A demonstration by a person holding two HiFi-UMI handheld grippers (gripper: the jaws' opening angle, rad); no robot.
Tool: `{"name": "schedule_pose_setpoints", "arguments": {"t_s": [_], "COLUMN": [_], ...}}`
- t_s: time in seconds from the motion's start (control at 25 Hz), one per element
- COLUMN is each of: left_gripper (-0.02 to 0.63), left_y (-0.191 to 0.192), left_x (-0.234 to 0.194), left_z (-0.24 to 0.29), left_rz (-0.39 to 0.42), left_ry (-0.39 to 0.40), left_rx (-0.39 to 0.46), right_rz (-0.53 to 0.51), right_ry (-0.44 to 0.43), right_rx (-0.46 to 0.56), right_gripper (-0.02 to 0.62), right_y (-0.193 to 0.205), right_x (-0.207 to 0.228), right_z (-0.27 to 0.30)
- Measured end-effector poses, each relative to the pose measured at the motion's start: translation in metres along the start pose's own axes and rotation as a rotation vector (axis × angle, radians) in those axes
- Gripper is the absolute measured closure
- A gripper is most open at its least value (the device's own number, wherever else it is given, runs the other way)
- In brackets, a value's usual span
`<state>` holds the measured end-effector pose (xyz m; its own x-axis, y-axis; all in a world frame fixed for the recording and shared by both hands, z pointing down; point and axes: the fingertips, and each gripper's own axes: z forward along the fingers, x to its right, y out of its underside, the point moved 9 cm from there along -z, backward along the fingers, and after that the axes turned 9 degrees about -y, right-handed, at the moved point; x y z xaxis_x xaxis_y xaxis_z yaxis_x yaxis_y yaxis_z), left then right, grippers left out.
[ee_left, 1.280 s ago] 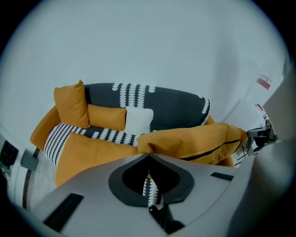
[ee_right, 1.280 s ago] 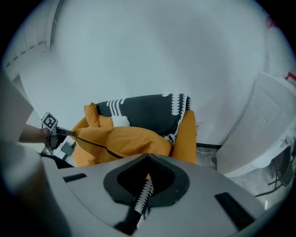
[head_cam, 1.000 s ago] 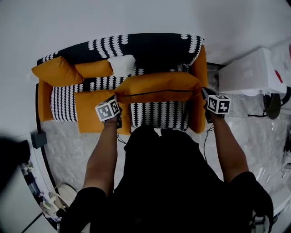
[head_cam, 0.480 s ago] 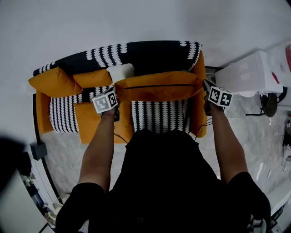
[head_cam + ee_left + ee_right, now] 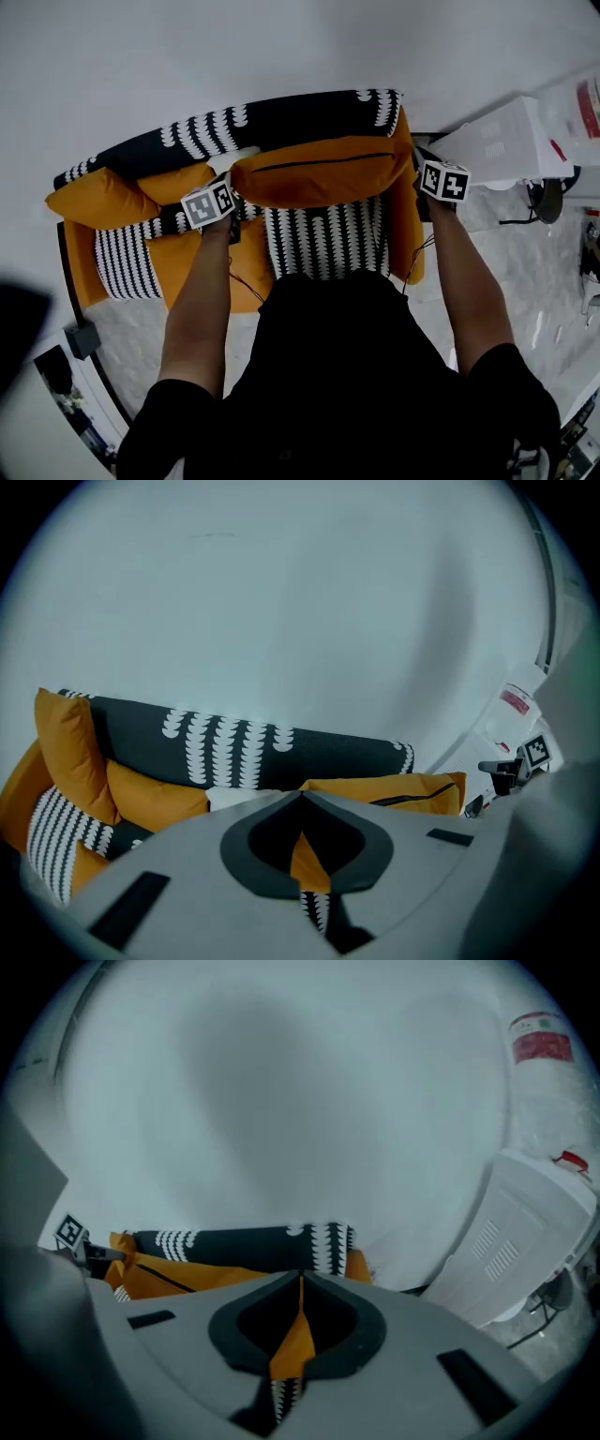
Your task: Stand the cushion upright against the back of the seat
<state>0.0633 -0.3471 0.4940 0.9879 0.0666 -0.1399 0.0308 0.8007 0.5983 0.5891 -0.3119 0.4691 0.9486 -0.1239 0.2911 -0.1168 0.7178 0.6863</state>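
Cushion, large and orange with a dark zip line along it, hangs over the rear of the striped seat, just in front of the black-and-white backrest. Whether it touches the backrest I cannot tell. Its long axis runs side to side, parallel to the backrest, with one end at each hand. The left gripper is clamped on orange fabric at the cushion's left end, and the right gripper is pinched on fabric at the right end, so neither hand is nearer. Both grippers point forward and down toward the sofa back. The coming move looks like an even lowering, bottom edge to the seat and upper edge tipped back. Smaller orange cushions lie well to the left.
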Motion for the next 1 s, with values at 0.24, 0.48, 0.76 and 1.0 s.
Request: {"name": "schedule_pose_setpoints", "arguments": {"t_s": [0.24,0.48,0.76,1.0], "left_gripper": [0.588,0.588,0.591,0.591], "left_y": [-0.002,-0.009,-0.051,-0.077], "left_x": [-0.005,-0.007,-0.011,-0.006], "left_z": [0.001,0.011,0.02,0.051], "left_rz": [0.011,-0.048,-0.096,-0.105], "left_ry": [0.007,0.028,0.031,0.011], "left_rx": [-0.007,-0.003,0.079,0.007], "right_rz": [0.114,0.145,0.24,0.061], "right_ry": [0.057,-0.031,-0.079,0.051], "right_rx": [-0.079,-0.133,0.016,-0.135], "right_gripper": [0.401,0.53,0.54,0.537], "right_y": [0.016,0.014,-0.037,-0.046], "right_x": [0.035,0.031,0.026,0.02], "right_z": [0.031,0.059,0.061,0.091]}}
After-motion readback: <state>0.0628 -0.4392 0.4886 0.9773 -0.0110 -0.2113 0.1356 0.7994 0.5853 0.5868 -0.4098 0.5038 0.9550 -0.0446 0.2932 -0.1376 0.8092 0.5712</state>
